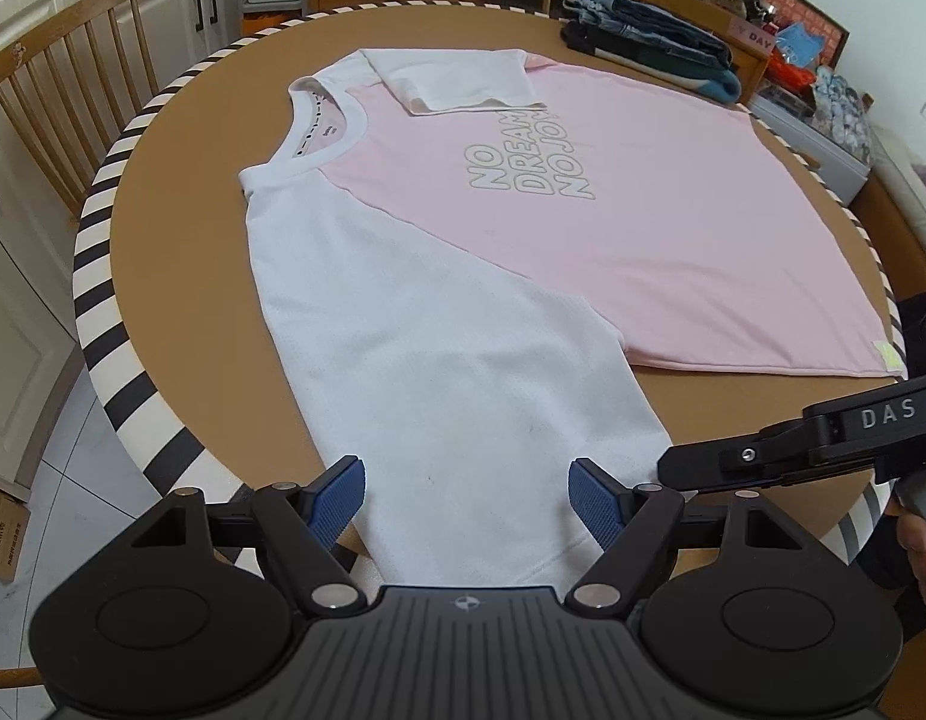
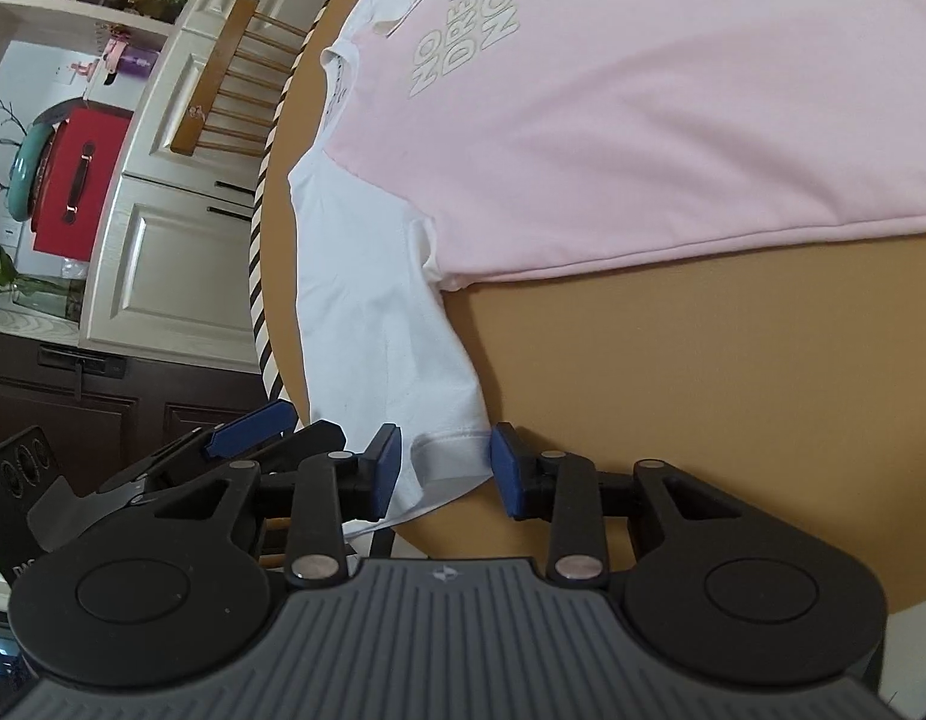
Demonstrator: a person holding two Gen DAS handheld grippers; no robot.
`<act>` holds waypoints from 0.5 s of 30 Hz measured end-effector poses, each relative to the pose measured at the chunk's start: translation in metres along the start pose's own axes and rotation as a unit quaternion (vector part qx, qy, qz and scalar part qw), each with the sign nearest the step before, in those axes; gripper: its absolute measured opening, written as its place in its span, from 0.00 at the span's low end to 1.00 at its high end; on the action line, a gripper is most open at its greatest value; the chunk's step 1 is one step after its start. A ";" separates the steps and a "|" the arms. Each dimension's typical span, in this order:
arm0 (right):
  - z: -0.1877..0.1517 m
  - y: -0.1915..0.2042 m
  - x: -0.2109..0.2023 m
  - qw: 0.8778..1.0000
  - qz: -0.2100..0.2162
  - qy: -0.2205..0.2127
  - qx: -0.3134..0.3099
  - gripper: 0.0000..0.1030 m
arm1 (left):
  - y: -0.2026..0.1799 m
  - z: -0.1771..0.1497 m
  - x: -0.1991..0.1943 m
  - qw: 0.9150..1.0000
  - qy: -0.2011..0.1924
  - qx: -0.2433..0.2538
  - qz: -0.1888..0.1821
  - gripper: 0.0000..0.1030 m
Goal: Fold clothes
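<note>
Nearest us, our left tongs [image 1: 466,495] stand wide apart over the hem of the near white sleeve [image 1: 439,360], holding nothing. Our right tongs [image 2: 445,468] are partly apart with the sleeve's cuff corner between the pads [image 2: 384,471], not clamped on it as far as we can see. The T-shirt [image 1: 613,228] lies flat, print up, on the round tabletop [image 1: 181,228]. Its far sleeve [image 1: 463,81] is already folded in over the chest. We judge the near sleeve and the body folds remain. Beyond, a pile of folded clothes [image 1: 655,48] sits at the far edge.
</note>
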State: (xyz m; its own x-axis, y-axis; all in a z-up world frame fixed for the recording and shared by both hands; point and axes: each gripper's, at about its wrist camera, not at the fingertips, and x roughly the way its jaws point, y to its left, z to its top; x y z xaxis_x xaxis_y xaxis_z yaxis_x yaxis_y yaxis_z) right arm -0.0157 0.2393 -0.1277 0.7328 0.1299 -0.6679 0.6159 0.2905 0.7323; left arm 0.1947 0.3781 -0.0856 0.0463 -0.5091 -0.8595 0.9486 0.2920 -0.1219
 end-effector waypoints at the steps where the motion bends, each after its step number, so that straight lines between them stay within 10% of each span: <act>1: 0.000 0.002 0.001 1.000 -0.005 -0.001 -0.004 0.32 | 0.001 -0.001 -0.001 1.000 -0.001 -0.001 -0.001 0.75; 15: -0.006 -0.004 0.003 1.000 -0.018 -0.008 0.008 0.03 | 0.016 -0.030 -0.018 1.000 0.005 -0.026 0.008 0.77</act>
State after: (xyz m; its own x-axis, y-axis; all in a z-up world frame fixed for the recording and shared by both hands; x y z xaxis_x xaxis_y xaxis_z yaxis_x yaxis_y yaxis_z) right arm -0.0176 0.2443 -0.1331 0.7140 0.1041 -0.6923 0.6470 0.2797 0.7093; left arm 0.1999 0.4163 -0.0864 0.0580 -0.4961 -0.8663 0.9299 0.3426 -0.1339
